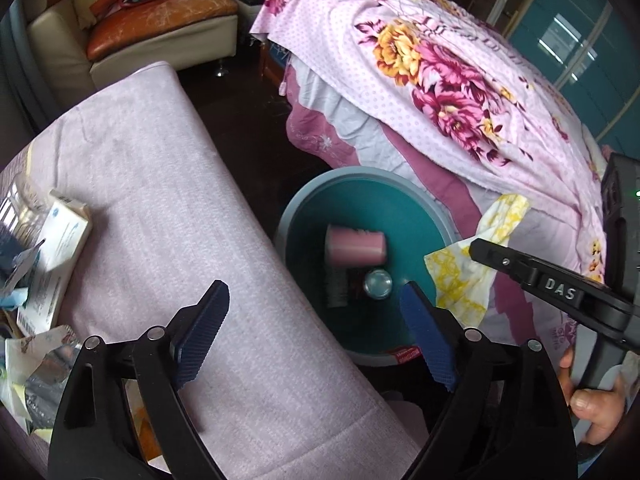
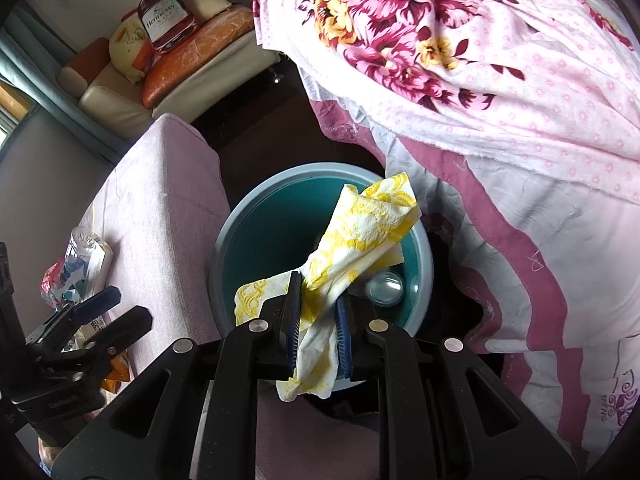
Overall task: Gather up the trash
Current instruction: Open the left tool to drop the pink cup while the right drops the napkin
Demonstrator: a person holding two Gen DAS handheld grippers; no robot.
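Bin (image 1: 296,216): round, teal inside with a pale grey rim, its near edge lying hidden behind the left claw (image 1: 316,336), which is gaping wide with nothing between its ribbed blue pads. Inside are lying a pink cylindrical item (image 1: 356,245), blurred, and a clear round lid-like piece (image 1: 378,283), hard to identify. Right claw (image 2: 318,334): standing narrow, pinching a crumpled white-and-yellow patterned napkin (image 2: 360,232) over the bin's mouth; a litter pile (image 1: 36,280) is sitting cut off on the lilac-clothed table (image 1: 168,184).
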